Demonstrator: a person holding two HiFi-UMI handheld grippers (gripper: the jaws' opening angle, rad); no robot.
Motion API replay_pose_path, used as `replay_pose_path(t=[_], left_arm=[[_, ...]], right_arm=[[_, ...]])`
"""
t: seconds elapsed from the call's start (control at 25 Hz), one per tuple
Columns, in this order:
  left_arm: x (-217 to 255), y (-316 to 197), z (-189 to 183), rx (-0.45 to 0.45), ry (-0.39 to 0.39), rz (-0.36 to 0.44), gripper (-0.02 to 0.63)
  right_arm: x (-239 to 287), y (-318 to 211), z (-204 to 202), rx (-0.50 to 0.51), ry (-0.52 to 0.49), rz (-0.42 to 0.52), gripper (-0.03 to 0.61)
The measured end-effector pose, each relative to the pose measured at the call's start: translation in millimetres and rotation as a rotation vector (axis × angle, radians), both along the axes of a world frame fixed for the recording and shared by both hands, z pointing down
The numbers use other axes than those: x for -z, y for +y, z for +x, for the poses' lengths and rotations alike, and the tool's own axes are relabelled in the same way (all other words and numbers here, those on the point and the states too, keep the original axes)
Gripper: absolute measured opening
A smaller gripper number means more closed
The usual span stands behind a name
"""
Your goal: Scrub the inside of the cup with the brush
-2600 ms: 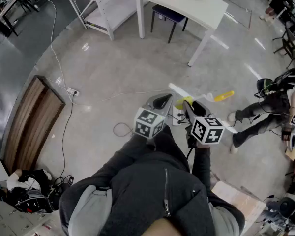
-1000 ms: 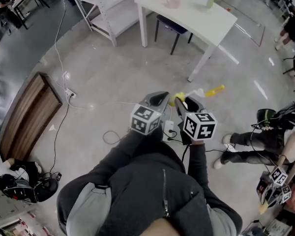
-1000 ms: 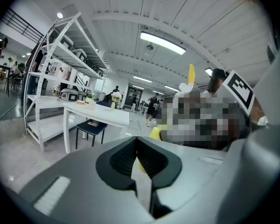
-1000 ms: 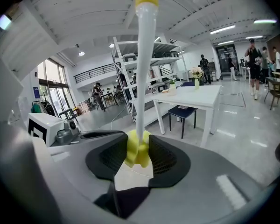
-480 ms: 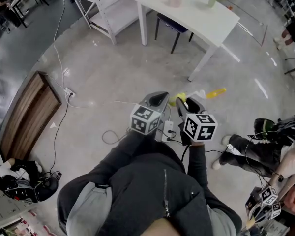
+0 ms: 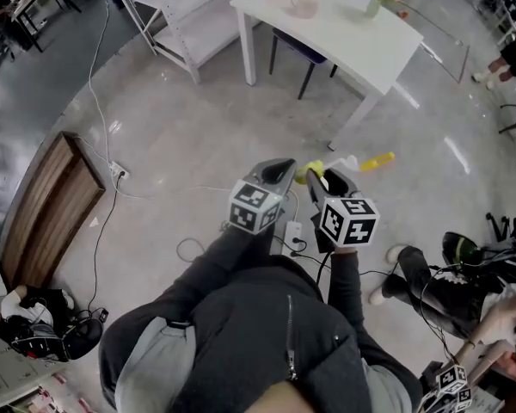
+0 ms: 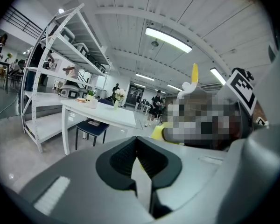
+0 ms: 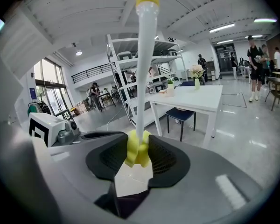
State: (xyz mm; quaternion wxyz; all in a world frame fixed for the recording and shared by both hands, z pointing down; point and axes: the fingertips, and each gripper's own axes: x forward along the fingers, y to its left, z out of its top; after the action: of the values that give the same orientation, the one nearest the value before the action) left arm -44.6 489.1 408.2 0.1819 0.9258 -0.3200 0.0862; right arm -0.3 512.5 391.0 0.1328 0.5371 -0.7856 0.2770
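Your right claw (image 8: pixel 139 149) is clamped on the brush (image 8: pixel 141 78) by its yellow end, white handle jutting ahead; your left claw (image 7: pixel 137 155) beside it is closed and empty. Both tip slightly downward. You've drawn nearer the white worktop (image 6: pixel 353 33) than before, where the cup (image 6: pixel 303 7) stands.

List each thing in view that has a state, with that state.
Left claw, shut, empty.
Right claw, shut on the white-handled, yellow-ended brush.
Brush, held by one yellow end, handle pointing away from the claw.
Pale cup, standing on the white table.
Dark blue chair, tucked under the table.
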Motion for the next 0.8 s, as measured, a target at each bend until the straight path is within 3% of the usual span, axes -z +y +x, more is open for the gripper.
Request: replay_pose_path(t=[0.28,0.6,0.8], left_arm=[[7,-60,5,0.005,-0.007,0.020,-0.002],[-2,-105,0,0.009,-0.022,-0.011,-0.002],[2,-156,17,-0.001,-0.029,-0.021,-0.002]], right_arm=[[6,-55,8,0.012,0.013,0.009,0.140],[3,-104,3,0.018,0.011,-0.005,0.138],[9,-159,21,0.009,0.008,-0.010,0.138]])
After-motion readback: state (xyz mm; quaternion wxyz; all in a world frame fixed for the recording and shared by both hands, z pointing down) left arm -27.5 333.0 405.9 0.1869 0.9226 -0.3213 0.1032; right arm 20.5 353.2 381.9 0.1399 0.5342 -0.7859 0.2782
